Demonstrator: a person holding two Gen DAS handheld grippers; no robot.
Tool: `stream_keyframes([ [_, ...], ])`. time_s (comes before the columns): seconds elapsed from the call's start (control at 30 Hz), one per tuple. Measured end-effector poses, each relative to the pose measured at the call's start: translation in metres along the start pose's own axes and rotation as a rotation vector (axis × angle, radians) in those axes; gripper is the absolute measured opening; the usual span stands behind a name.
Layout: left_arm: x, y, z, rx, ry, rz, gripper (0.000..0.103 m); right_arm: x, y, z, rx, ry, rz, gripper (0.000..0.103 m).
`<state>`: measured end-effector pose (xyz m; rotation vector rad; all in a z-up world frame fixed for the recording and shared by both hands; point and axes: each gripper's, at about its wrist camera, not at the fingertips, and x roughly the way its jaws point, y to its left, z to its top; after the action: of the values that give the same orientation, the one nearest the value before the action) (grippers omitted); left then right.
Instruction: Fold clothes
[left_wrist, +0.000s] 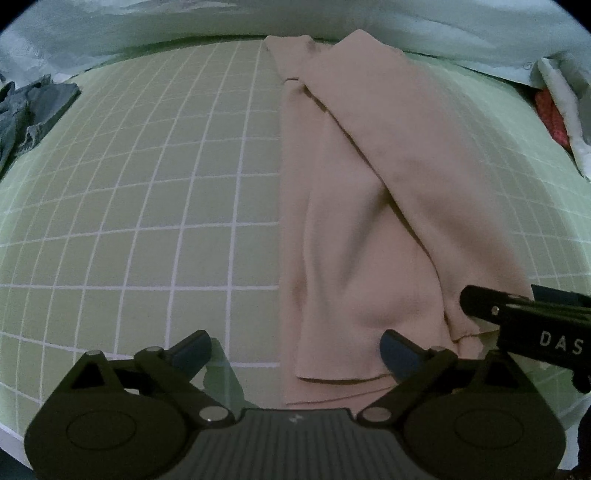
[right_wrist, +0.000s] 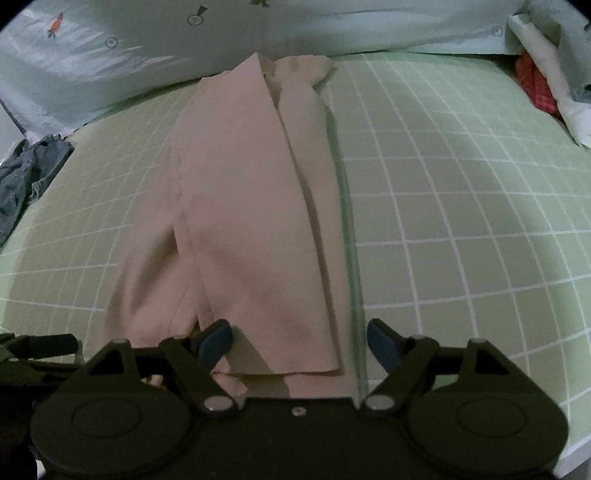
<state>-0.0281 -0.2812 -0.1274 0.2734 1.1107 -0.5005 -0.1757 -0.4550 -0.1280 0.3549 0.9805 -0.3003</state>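
Note:
A beige garment (left_wrist: 369, 192) lies folded lengthwise into a long strip on a green mat with a white grid (left_wrist: 147, 206). Its near hem reaches my left gripper (left_wrist: 295, 350), which is open above the strip's left edge, fingers apart and holding nothing. The right gripper's black finger (left_wrist: 517, 317) shows at the right of that view. In the right wrist view the same beige garment (right_wrist: 251, 206) runs away from my right gripper (right_wrist: 301, 343), which stands open over the near hem; cloth lies below the jaws, not pinched.
A crumpled blue-grey garment (right_wrist: 29, 173) lies off the mat's left edge. Pale printed bedding (right_wrist: 110, 48) runs along the far side. A red cloth (right_wrist: 532, 85) and white fabric (right_wrist: 554, 85) sit at the far right. The green mat (right_wrist: 461, 203) spreads right of the strip.

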Motion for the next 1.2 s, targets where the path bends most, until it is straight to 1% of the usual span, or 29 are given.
stream_keyframes([
  [0.03, 0.000, -0.001, -0.003, 0.004, -0.007, -0.001, 0.098, 0.001, 0.001, 0.001, -0.006, 0.003, 0.000, 0.087],
  [0.13, -0.002, -0.002, -0.006, 0.011, -0.025, -0.012, 0.096, 0.000, 0.002, 0.000, -0.022, 0.010, -0.007, 0.088],
  [0.17, -0.002, -0.003, -0.007, 0.013, -0.031, -0.016, 0.093, -0.001, 0.002, 0.000, -0.026, 0.008, -0.003, 0.087],
  [0.2, -0.004, -0.003, -0.008, 0.022, -0.040, -0.023, 0.086, -0.001, 0.002, 0.000, -0.031, 0.005, 0.001, 0.085],
  [0.23, -0.006, -0.005, -0.009, 0.034, -0.051, -0.035, 0.082, -0.001, 0.002, -0.001, -0.036, 0.003, 0.004, 0.080],
  [0.27, -0.008, -0.007, -0.010, 0.046, -0.061, -0.048, 0.074, -0.002, 0.003, -0.001, -0.047, 0.000, 0.009, 0.070],
  [0.3, -0.010, -0.008, -0.011, 0.050, -0.066, -0.058, 0.068, -0.003, 0.004, -0.002, -0.061, -0.003, 0.015, 0.066],
  [0.33, -0.010, -0.010, -0.011, 0.051, -0.068, -0.065, 0.065, -0.004, 0.005, -0.002, -0.071, -0.004, 0.024, 0.058],
  [0.37, -0.010, -0.011, -0.011, 0.052, -0.070, -0.071, 0.060, -0.004, 0.006, -0.002, -0.078, -0.003, 0.035, 0.050],
  [0.4, -0.010, -0.013, -0.011, 0.052, -0.070, -0.077, 0.056, -0.005, 0.006, -0.002, -0.077, -0.001, 0.046, 0.047],
  [0.43, -0.010, -0.013, -0.010, 0.048, -0.069, -0.087, 0.054, -0.005, 0.006, -0.002, -0.071, 0.002, 0.057, 0.042],
  [0.47, -0.010, -0.014, -0.010, 0.043, -0.068, -0.097, 0.050, -0.005, 0.005, -0.001, -0.066, 0.006, 0.067, 0.037],
  [0.5, -0.010, -0.014, -0.009, 0.038, -0.068, -0.108, 0.039, -0.005, 0.004, -0.001, -0.060, 0.010, 0.080, 0.034],
  [0.53, -0.011, -0.010, -0.008, 0.026, -0.061, -0.136, 0.031, -0.006, 0.002, -0.001, -0.053, 0.014, 0.094, 0.029],
  [0.57, -0.013, -0.006, -0.008, 0.013, -0.052, -0.169, 0.020, -0.006, -0.001, -0.001, -0.042, 0.018, 0.110, 0.026],
  [0.63, -0.016, -0.003, -0.010, -0.020, -0.029, -0.198, 0.017, -0.007, -0.005, 0.000, -0.021, 0.031, 0.137, 0.023],
  [0.67, -0.018, -0.003, -0.011, -0.022, -0.015, -0.206, 0.015, -0.009, -0.007, -0.001, -0.013, 0.040, 0.148, 0.019],
  [0.73, -0.028, 0.000, -0.017, -0.033, 0.024, -0.242, 0.014, -0.021, -0.011, -0.003, -0.009, 0.055, 0.171, 0.015],
  [0.8, -0.046, 0.006, -0.016, -0.061, 0.037, -0.308, 0.014, -0.038, -0.017, -0.005, 0.000, 0.075, 0.210, 0.014],
  [0.87, -0.066, 0.010, -0.015, -0.089, 0.026, -0.337, 0.014, -0.060, -0.023, -0.008, 0.004, 0.077, 0.272, 0.014],
  [0.9, -0.077, 0.009, -0.010, -0.084, -0.007, -0.338, 0.014, -0.071, -0.024, -0.006, -0.008, 0.065, 0.299, 0.014],
  [0.97, -0.097, 0.007, 0.008, -0.067, -0.099, -0.325, 0.014, -0.090, -0.024, 0.003, -0.033, 0.025, 0.343, 0.013],
  [1.1, -0.125, 0.010, 0.061, -0.122, -0.255, -0.369, 0.014, -0.116, -0.018, 0.048, -0.037, -0.107, 0.414, 0.013],
  [1.2, -0.139, 0.012, 0.099, -0.149, -0.360, -0.388, 0.014, -0.130, -0.016, 0.090, -0.014, -0.225, 0.442, 0.013],
])
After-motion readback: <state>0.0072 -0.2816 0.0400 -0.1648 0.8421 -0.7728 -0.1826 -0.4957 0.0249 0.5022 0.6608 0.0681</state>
